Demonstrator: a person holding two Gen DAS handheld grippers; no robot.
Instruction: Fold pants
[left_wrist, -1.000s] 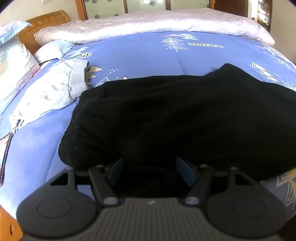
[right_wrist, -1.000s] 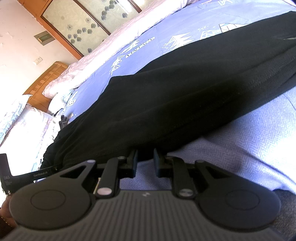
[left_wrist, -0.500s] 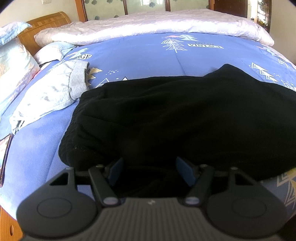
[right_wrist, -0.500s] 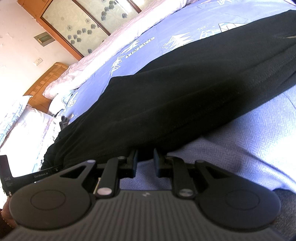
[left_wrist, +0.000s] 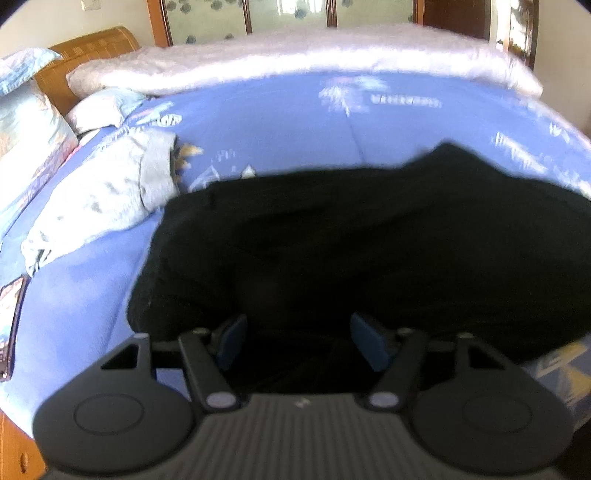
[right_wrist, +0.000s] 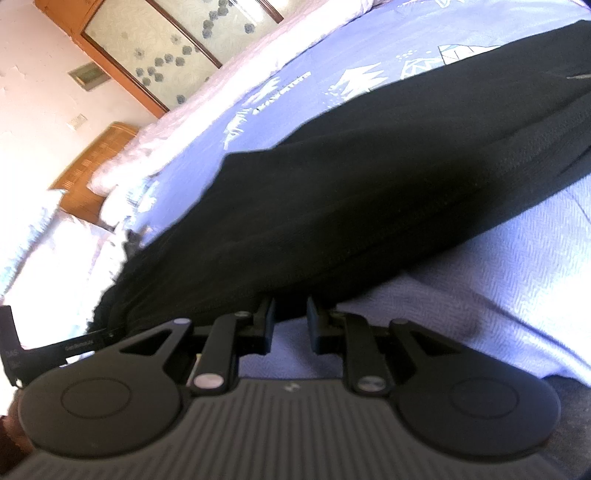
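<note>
Black pants (left_wrist: 351, 251) lie spread across a blue printed bedspread (left_wrist: 280, 122). In the left wrist view my left gripper (left_wrist: 299, 339) is open, its blue pads apart over the near edge of the pants. In the right wrist view the pants (right_wrist: 351, 192) run as a long black band. My right gripper (right_wrist: 290, 317) has its jaws narrowly apart at the pants' near edge, with a bit of black cloth between the tips; whether it grips is unclear.
A light grey-white garment (left_wrist: 107, 195) lies left of the pants. Pillows (left_wrist: 26, 136) and a wooden headboard (left_wrist: 88, 48) stand at the left. A white quilt (left_wrist: 295, 55) lies along the far side. A phone (left_wrist: 9, 325) rests at the bed's left edge.
Both views are now blurred. The left view has shifted slightly; the bed looks a little lower in frame. The jaws of both grippers stand as before.
</note>
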